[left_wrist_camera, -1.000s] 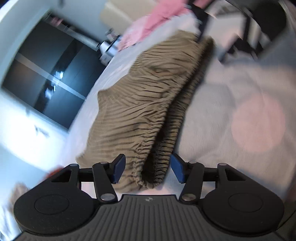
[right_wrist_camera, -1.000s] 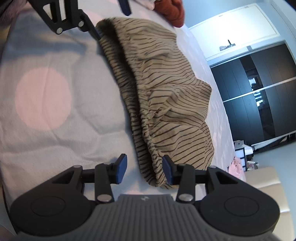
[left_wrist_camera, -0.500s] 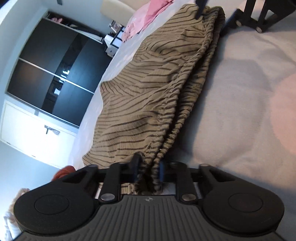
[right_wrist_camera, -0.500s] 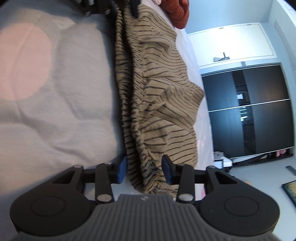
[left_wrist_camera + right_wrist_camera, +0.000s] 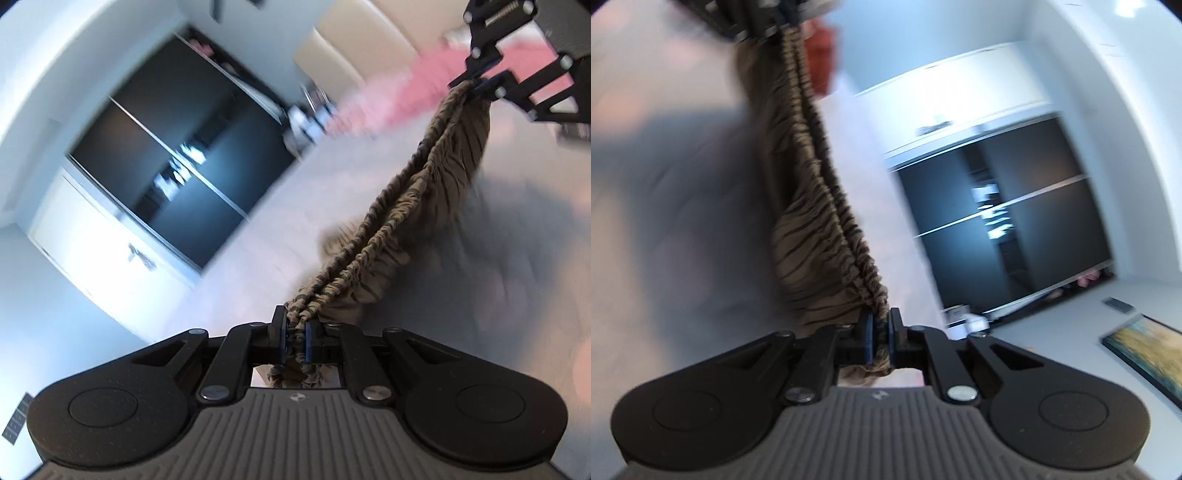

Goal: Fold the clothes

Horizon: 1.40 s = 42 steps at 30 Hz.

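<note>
A tan garment with dark stripes and a gathered elastic band (image 5: 436, 192) hangs stretched between both grippers above the pale bed cover (image 5: 517, 258). In the left wrist view my left gripper (image 5: 295, 332) has its blue pads closing tight on one end of the band. The right gripper (image 5: 480, 83) pinches the far end at the top right. In the right wrist view the right gripper (image 5: 880, 332) is closing on its end of the garment (image 5: 812, 236), whose loose cloth droops toward the bed cover (image 5: 665, 184). The left gripper (image 5: 783, 18) is at the top edge.
Pink clothes (image 5: 399, 99) lie by a cream headboard (image 5: 351, 44). A rust-red garment (image 5: 822, 55) sits at the other end of the bed. A dark glass wardrobe (image 5: 1004, 221) stands beyond the bed, and a framed picture (image 5: 1145, 350) shows at the right edge.
Both grippers went from open around the elastic band to pinched on it. They then rose, lifting the garment off the bed so it hangs taut between them.
</note>
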Each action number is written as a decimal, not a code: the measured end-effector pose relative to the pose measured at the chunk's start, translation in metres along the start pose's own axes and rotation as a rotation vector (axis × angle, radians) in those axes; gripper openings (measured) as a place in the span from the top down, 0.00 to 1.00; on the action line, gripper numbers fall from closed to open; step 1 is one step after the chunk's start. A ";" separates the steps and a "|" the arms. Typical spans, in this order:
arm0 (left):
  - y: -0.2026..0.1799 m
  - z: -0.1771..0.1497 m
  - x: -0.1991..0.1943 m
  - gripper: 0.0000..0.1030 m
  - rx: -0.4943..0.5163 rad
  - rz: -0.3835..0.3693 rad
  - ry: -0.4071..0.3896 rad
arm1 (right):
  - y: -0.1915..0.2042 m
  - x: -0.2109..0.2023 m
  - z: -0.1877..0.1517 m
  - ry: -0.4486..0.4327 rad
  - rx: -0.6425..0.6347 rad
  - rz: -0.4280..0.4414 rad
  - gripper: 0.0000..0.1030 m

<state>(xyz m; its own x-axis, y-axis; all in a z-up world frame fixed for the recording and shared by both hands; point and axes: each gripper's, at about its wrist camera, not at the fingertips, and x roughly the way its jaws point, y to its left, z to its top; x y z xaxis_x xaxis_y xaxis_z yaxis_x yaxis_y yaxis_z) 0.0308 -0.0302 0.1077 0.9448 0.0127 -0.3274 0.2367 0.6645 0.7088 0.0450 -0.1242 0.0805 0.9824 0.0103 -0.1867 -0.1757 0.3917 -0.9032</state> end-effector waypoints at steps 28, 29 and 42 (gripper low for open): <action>0.143 0.112 -0.087 0.92 -0.021 0.010 -0.171 | -0.188 -0.078 0.079 -0.112 0.150 -0.218 0.92; 0.145 0.113 -0.074 0.92 -0.018 0.018 -0.153 | -0.183 -0.065 0.080 -0.098 0.126 -0.203 0.92; 0.153 0.164 0.051 0.92 0.158 0.349 -0.210 | -0.213 0.100 0.104 -0.010 0.084 -0.352 0.92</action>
<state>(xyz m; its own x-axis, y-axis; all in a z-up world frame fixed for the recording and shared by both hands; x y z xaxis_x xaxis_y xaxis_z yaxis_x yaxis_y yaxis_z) 0.1521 -0.0505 0.3020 0.9960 0.0531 0.0716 -0.0888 0.5243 0.8469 0.1873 -0.1109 0.2940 0.9825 -0.1300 0.1337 0.1785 0.4470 -0.8766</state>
